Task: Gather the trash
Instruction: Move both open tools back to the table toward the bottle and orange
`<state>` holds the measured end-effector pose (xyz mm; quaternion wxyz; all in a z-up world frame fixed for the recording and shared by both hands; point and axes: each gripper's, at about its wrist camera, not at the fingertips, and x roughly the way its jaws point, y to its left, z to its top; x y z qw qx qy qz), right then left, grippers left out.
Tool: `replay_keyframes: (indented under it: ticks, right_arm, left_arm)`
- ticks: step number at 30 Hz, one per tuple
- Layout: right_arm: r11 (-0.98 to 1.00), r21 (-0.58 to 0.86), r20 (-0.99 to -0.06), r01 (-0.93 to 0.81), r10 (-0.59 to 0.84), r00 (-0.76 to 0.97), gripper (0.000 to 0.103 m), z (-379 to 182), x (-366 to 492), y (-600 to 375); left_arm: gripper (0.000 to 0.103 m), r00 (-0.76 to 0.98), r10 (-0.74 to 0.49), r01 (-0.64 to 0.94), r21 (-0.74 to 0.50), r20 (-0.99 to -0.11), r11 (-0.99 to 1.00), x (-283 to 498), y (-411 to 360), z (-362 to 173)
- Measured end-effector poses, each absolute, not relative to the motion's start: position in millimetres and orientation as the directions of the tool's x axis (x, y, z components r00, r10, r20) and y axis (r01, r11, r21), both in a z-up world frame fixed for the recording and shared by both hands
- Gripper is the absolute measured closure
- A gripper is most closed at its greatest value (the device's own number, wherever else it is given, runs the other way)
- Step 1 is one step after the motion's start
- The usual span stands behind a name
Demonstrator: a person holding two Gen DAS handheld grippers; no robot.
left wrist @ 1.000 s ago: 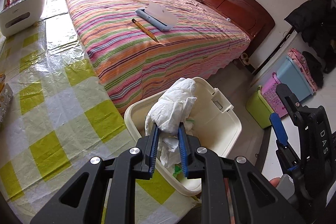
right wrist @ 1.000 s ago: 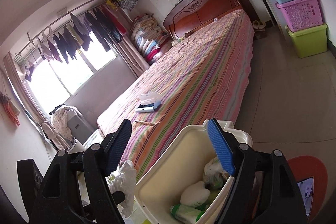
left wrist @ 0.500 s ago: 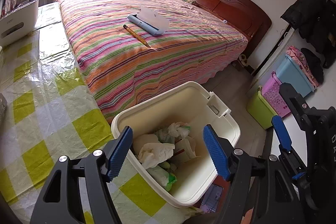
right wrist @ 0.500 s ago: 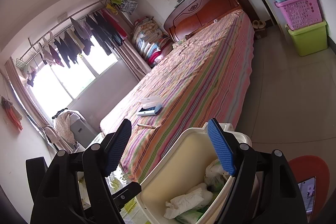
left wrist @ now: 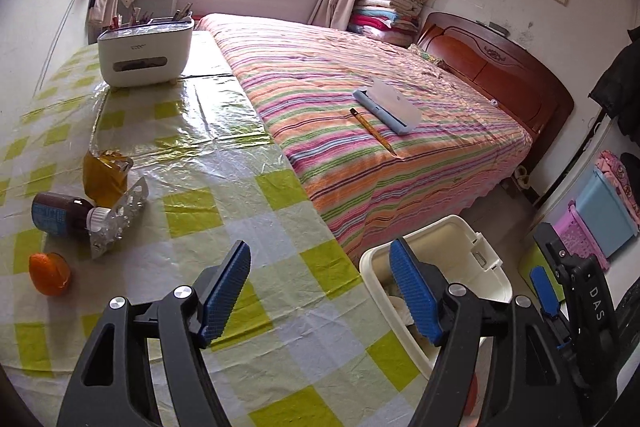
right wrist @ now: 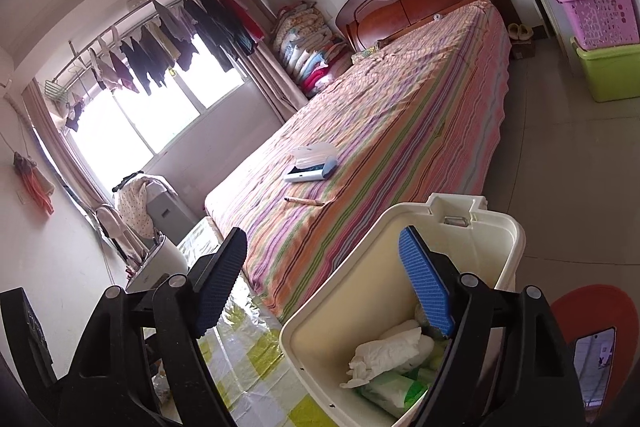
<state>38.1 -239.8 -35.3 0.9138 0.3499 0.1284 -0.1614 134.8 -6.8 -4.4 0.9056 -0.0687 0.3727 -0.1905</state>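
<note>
My left gripper (left wrist: 318, 255) is open and empty above the yellow-checked table (left wrist: 248, 195), to the left of the cream bin (left wrist: 472, 255). On the table's left lie a brown bottle (left wrist: 60, 217) on its side, a blister pack (left wrist: 120, 219), an amber wrapper (left wrist: 106, 177) and an orange piece (left wrist: 50, 273). My right gripper (right wrist: 323, 239) hovers at the bin (right wrist: 516, 239); its jaws are opening and the pads press on nothing. Crumpled white paper (right wrist: 384, 351) and a green packet (right wrist: 392, 387) lie in the bin.
A white desk organiser (left wrist: 144, 55) stands at the table's far end. The striped bed (left wrist: 360, 99) borders the table and bears a pencil (left wrist: 372, 131) and a blue case (left wrist: 388, 107). Stacked plastic crates (right wrist: 596, 19) line the right wall. A red stool (right wrist: 600, 315) holds a phone.
My left gripper opened and let the crumpled white paper fall into the bin, then swung left over the table, bringing the bottle and wrappers into view. The right gripper barely shifted.
</note>
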Motion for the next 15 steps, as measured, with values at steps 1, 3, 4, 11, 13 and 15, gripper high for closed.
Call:
replay_keyframes:
  ticks: [1,3,4,11,13,15]
  right_arm:
    - [0.708,0.597,-0.352,0.377,-0.191,0.916,0.026,-36.1,41.2,-235.2]
    - [0.722,0.589,-0.367,0.364,-0.163,0.916,0.026,-37.9,48.6,-226.2]
    - [0.724,0.590,-0.374,0.357,-0.146,0.916,0.026,-40.0,51.8,-220.1]
    - [0.764,0.575,-0.398,0.292,-0.051,0.916,0.025,-44.9,70.7,-181.9]
    - [0.775,0.568,-0.413,0.276,-0.022,0.911,0.025,-47.0,77.2,-171.3]
    - [0.779,0.570,-0.426,0.260,0.009,0.905,0.025,-50.3,82.7,-161.2]
  left_arm:
    - [0.033,0.656,-0.382,0.272,-0.268,-0.651,0.924,135.5,3.0,-4.2]
    - [0.033,0.666,-0.352,0.230,-0.268,-0.658,0.936,136.7,24.3,-4.8]
    - [0.033,0.673,-0.332,0.205,-0.263,-0.662,0.943,137.0,34.0,-5.1]
    - [0.033,0.684,-0.227,0.070,-0.248,-0.693,0.966,135.4,101.2,-11.5]
    - [0.033,0.683,-0.203,0.045,-0.237,-0.702,0.971,134.1,116.5,-13.6]
    - [0.033,0.680,-0.181,0.019,-0.229,-0.711,0.973,133.3,131.9,-16.8]
